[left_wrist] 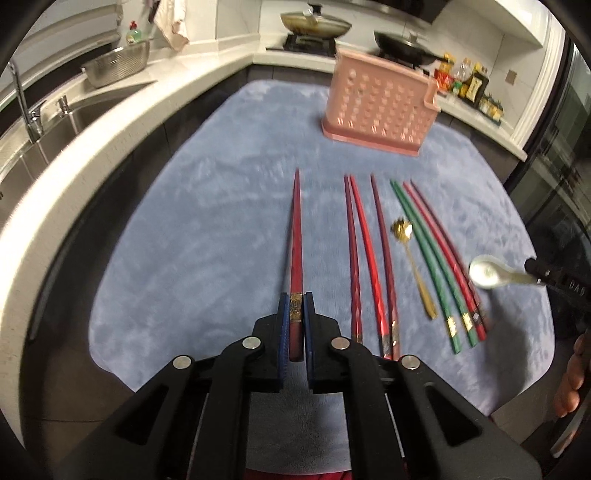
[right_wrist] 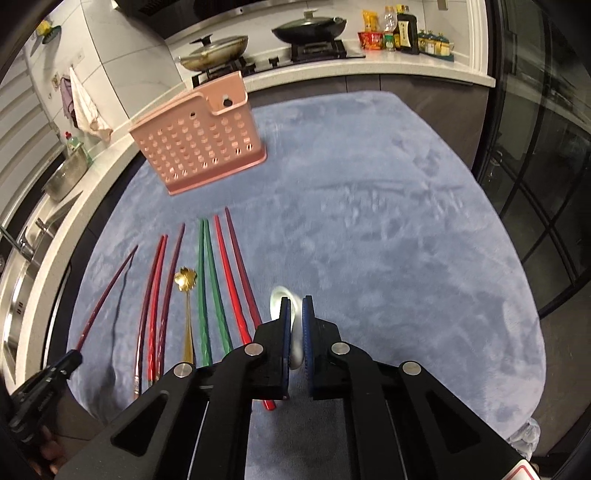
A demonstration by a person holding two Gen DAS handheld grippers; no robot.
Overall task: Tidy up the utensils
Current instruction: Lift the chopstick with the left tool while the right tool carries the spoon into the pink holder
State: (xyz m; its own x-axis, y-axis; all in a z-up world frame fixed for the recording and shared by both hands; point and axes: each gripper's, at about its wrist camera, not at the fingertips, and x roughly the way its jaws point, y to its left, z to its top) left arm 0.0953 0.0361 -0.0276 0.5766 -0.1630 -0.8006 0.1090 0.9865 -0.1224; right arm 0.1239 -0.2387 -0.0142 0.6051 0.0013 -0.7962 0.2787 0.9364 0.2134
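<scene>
1. The left gripper (left_wrist: 295, 301) is clamping the decorated thick end of a single dark red chopstick (left_wrist: 296, 236) between nearly closed jaws; the stick is pointing forward over the blue plush cloth (left_wrist: 207, 236) covering the desk, and in the right wrist view it (right_wrist: 107, 295) is riding above the cloth and casting a shadow on it.

2. The right gripper (right_wrist: 295, 306) is gripping the handle of a small white ceramic spoon (right_wrist: 277, 295) — jaws drawn in tight on it, bowl poking out ahead. From the left wrist view the spoon (left_wrist: 485, 273) is hanging in the air off to the right.

3. Lying side by side on the cloth, from the left: a pair of red twisted chopsticks (left_wrist: 360, 251), one purple chopstick (left_wrist: 384, 251), a gold flower-bowl teaspoon (left_wrist: 413, 266), a pair of green chopsticks (left_wrist: 424, 258), then a red and a maroon chopstick (left_wrist: 443, 251) just beside the green ones.

4. The pink perforated plastic utensil holder (left_wrist: 380, 99) is standing upright at the far side of the cloth, well apart from the row of utensils; whether anything is inside it cannot be told.

5. Beyond the desk — a steel sink (left_wrist: 33, 147), a metal colander (left_wrist: 118, 64) and two lidded pans (right_wrist: 310, 26) on the stove.
</scene>
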